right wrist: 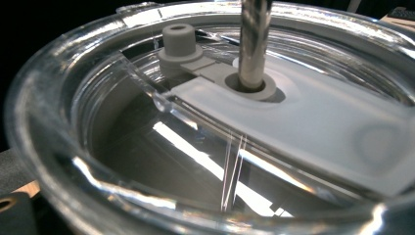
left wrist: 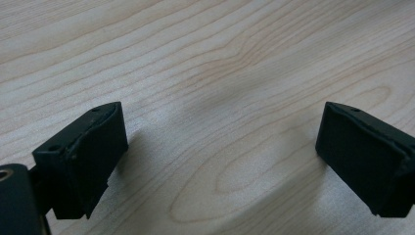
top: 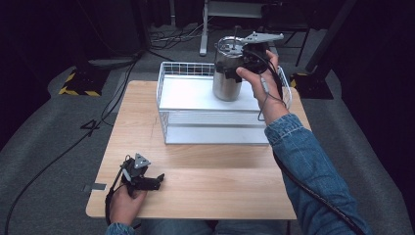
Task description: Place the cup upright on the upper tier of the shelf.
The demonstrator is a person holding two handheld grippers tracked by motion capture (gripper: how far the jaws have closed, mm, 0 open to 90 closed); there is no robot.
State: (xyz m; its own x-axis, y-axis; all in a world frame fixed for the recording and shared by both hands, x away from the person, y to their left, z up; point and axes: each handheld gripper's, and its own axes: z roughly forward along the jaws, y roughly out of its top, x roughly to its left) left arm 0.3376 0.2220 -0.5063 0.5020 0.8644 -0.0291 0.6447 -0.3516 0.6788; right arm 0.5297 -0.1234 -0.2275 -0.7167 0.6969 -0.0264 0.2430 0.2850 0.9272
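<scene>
Your right claw [top: 234, 68] is clamped on the steel tumbler [top: 227, 73], held above the white wire basket [top: 169, 110] at the worktop's far side, so a tilt could slip it; your left claw [top: 157, 180] rests apart, empty.

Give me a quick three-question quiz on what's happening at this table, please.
1. True or false: the left tongs rest open on the wooden table.
2. What do the right tongs grip? A) steel tumbler B) book C) plate
3. Over what does the tumbler stand or hang?

Key: 1 true; 2 A; 3 the white wire basket, whether touching it is unclear.
</scene>
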